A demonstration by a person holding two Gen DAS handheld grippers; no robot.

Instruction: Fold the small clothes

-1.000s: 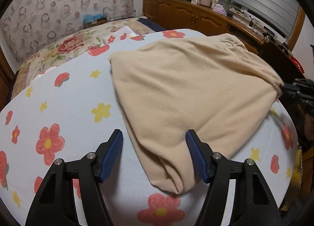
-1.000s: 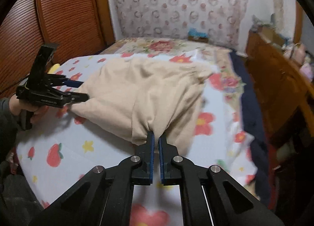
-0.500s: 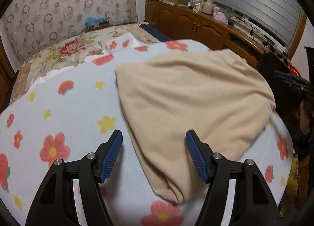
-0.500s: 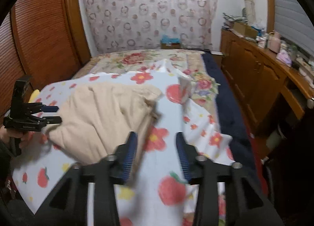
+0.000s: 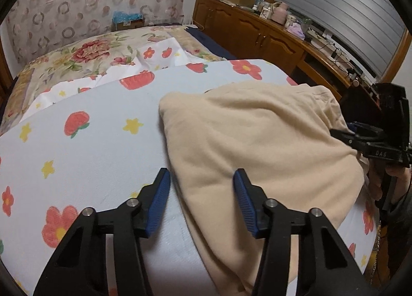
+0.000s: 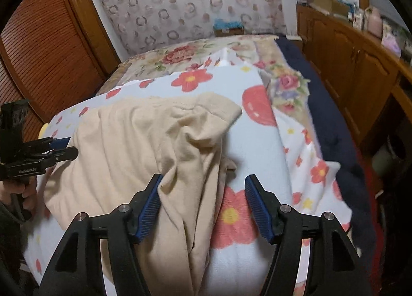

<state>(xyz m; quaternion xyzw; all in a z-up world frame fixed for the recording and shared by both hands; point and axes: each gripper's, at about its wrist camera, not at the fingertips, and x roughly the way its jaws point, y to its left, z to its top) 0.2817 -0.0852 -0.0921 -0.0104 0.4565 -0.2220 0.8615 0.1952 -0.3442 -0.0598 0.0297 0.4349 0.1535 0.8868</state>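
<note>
A beige garment point(image 5: 257, 146) lies bunched on the flowered sheet point(image 5: 85, 157); it also shows in the right wrist view point(image 6: 144, 146). My left gripper point(image 5: 202, 200) is open, its jaws astride the garment's near edge, holding nothing. My right gripper point(image 6: 203, 203) is open over the garment's rumpled end, its left finger point(image 6: 150, 202) against the cloth. The right gripper also shows at the garment's far right corner in the left wrist view point(image 5: 360, 139). The left gripper shows at the left in the right wrist view point(image 6: 59, 148).
The bed carries a floral quilt point(image 5: 77, 56) at the back. A wooden sideboard point(image 5: 270, 38) with clutter runs along the right. A slatted wooden door point(image 6: 46, 51) stands at the left. A dark blanket point(image 6: 329, 105) hangs along the bed's right side.
My right gripper opened and let go of the garment, swung off it, then came back over its rumpled end. The garment dropped onto the bed. My left gripper stayed open.
</note>
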